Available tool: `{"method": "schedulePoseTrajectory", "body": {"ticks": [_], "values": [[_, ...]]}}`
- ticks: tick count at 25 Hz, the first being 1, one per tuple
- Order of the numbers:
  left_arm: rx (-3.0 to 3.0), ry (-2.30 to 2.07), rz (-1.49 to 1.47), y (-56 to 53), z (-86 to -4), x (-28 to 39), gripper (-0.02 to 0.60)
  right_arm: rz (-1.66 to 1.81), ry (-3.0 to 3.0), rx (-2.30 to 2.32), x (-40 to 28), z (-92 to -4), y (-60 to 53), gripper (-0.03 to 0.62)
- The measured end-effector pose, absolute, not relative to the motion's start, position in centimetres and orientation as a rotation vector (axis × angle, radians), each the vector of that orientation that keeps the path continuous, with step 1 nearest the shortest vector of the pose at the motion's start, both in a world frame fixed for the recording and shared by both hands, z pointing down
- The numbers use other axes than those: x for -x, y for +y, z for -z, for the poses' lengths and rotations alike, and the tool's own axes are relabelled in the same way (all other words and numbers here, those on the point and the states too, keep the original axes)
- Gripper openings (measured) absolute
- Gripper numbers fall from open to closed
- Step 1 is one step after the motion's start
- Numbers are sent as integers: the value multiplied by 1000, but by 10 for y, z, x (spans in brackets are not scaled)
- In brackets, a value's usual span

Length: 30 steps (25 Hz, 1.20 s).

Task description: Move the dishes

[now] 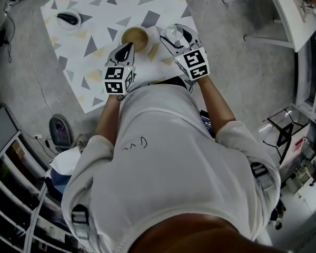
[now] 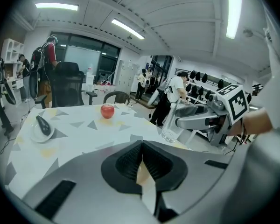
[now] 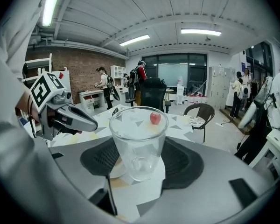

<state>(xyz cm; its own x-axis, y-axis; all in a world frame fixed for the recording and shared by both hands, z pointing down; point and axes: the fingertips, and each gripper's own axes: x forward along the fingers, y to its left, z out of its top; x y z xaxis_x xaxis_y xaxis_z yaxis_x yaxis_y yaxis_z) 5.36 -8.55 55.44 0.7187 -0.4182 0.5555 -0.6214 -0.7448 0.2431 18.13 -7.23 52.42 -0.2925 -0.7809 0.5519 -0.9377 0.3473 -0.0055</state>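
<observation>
My right gripper (image 3: 141, 157) is spread wide, and the clear, empty drinking glass (image 3: 139, 136) stands upright dead centre between its dark ribbed pads. I judge that neither pad presses on it yet, and it seems to rest on the white desk with grey and tan triangles (image 1: 95, 83). That is the relation the coming move turns on: the glass's long axis runs vertical, square to the closing line, so a plain squeeze should seat it.

My left gripper (image 2: 141, 146) has its jaws pressed together with nothing I can make out between them. Its tip hovers just beside the near-left rim of the round brown bowl (image 1: 136, 37), which sits just beside the glass, between the two grippers.

Well apart, towards the far side, lie a white saucer carrying a dark object (image 1: 68, 20) and a red apple (image 2: 107, 110).
</observation>
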Motion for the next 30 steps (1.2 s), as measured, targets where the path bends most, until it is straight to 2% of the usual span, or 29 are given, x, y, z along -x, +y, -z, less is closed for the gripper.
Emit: {"method": "schedulePoseTrajectory", "body": {"ticks": [30], "values": [[-2197,-1183,-690,-80,-580,-21,21,-347,-2266,-1114,-179,-578,-144,272]]}}
